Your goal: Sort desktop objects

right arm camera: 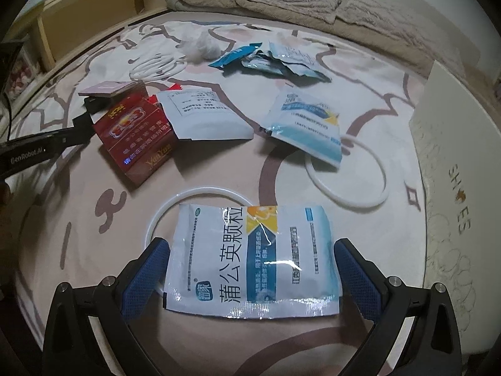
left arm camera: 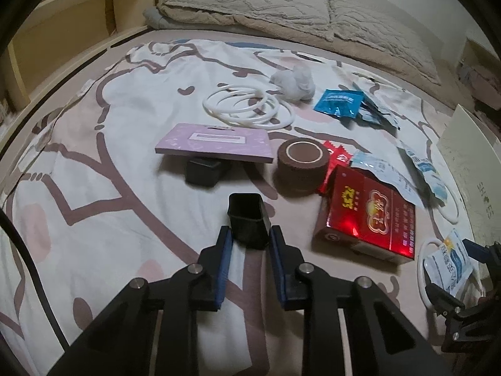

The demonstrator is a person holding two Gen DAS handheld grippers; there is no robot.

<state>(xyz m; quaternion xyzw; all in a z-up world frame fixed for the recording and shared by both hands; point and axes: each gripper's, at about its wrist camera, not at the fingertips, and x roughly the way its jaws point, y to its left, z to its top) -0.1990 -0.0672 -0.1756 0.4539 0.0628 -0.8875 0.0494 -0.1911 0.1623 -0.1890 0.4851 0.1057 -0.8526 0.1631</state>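
Just left of the glossy red carton (left arm camera: 369, 216), the left gripper (left arm camera: 250, 244) clamps a hollow, square-mouthed black plastic cap (left arm camera: 249, 219), while the right gripper (right arm camera: 252, 266) straddles, jaws spread, a crinkled foil sachet (right arm camera: 253, 260).

Patterned bedsheet (left arm camera: 94, 163), beige quilt (left arm camera: 281, 9) behind, wooden shelf (left arm camera: 78, 15) (dim light).

The bedsheet (left arm camera: 103, 144) is cream with brown outlines and pink patches. On it lie white rings (left arm camera: 247, 106), a lilac card (left arm camera: 216, 142), a brown tape roll (left arm camera: 302, 166), a red carton (left arm camera: 371, 216) with gold lettering, a black cap (left arm camera: 249, 221), and a white-and-blue sachet (right arm camera: 253, 260) with a yellow corner.
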